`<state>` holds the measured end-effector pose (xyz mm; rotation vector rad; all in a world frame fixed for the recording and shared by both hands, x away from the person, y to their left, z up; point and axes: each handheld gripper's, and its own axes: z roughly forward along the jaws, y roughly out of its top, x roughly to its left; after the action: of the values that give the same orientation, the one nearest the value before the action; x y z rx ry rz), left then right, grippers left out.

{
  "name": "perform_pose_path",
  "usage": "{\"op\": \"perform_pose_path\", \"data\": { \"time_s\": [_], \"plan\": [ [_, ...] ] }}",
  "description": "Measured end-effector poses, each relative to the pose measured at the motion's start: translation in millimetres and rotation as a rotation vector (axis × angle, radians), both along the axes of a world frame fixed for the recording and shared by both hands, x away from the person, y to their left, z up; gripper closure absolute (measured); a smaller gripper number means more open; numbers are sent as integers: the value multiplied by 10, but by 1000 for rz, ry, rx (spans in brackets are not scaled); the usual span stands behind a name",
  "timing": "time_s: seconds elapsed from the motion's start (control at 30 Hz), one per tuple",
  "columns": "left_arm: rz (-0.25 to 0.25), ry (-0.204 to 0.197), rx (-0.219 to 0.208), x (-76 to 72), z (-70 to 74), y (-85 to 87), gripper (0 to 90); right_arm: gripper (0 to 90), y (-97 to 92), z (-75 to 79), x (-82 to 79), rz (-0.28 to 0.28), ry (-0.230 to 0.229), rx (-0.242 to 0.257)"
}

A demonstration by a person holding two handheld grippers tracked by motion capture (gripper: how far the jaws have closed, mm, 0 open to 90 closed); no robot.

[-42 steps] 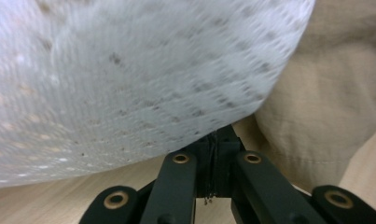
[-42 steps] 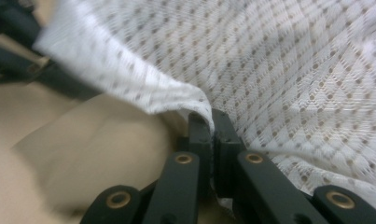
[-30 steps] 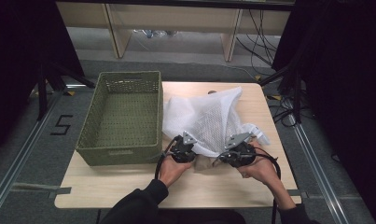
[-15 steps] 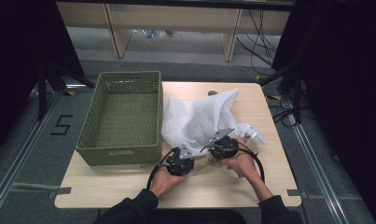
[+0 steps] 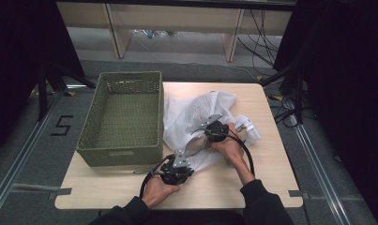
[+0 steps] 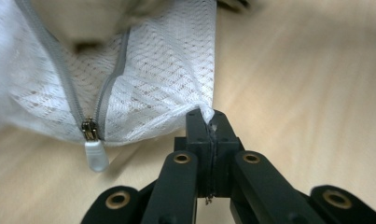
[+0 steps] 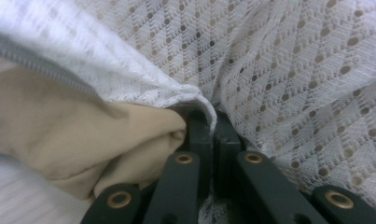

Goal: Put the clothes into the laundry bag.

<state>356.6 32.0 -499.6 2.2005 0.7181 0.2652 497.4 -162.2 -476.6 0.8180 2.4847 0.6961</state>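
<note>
Mesh bag: a white net laundry bag (image 5: 198, 119) is lying crumpled on the middle of the wooden table (image 5: 271, 173), just right of the green woven basket (image 5: 123, 117); its grey zipper (image 6: 69, 100) is standing partly open, with the pull (image 6: 94, 151) hanging at the hem.
Contents: a beige cloth (image 7: 78, 140) is showing at the bag's opening.
Left gripper (image 6: 210, 128): jaws are pressing together on a corner of the mesh, near the table's front.
Right gripper (image 7: 212, 122): jaws are pinching the bag's folded rim beside the beige cloth, farther back on the table.
Room: the bag is spreading toward the right edge; bare tabletop is lying along the front and front right.
</note>
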Motion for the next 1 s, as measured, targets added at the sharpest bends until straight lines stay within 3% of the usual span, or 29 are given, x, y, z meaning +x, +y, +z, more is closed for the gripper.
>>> {"op": "perform_pose_path", "data": {
  "time_s": [0.1, 0.13, 0.2, 0.33, 0.53, 0.63, 0.73, 0.77, 1.0],
  "plan": [
    [-5, -3, -12, -89, 42, 95, 892, 900, -11, 22, 130, -34, -20, -27],
    [-7, -6, 3, -108, 62, 151, 892, 899, -17, 26, 168, -42, -21, -41],
    [1, 1, -1, -157, 82, 255, 892, 900, -30, 40, 202, -56, -2, -45],
    [29, 4, 28, -162, 82, 457, 890, 900, -56, 103, 148, -19, -1, -19],
    [71, 10, 59, -76, 91, 642, 885, 900, -193, 299, -126, 51, -13, 26],
    [98, 0, 73, -49, 92, 758, 885, 900, -305, 401, -299, 79, -26, 78],
    [117, -2, 90, -44, 89, 860, 884, 900, -431, 506, -444, 128, -41, 71],
    [130, -6, 103, -42, 91, 885, 884, 900, -470, 547, -505, 112, -33, 103],
    [141, -22, 163, -84, 97, 879, 879, 899, -548, 789, -892, 218, -52, 123]
  ]
}}
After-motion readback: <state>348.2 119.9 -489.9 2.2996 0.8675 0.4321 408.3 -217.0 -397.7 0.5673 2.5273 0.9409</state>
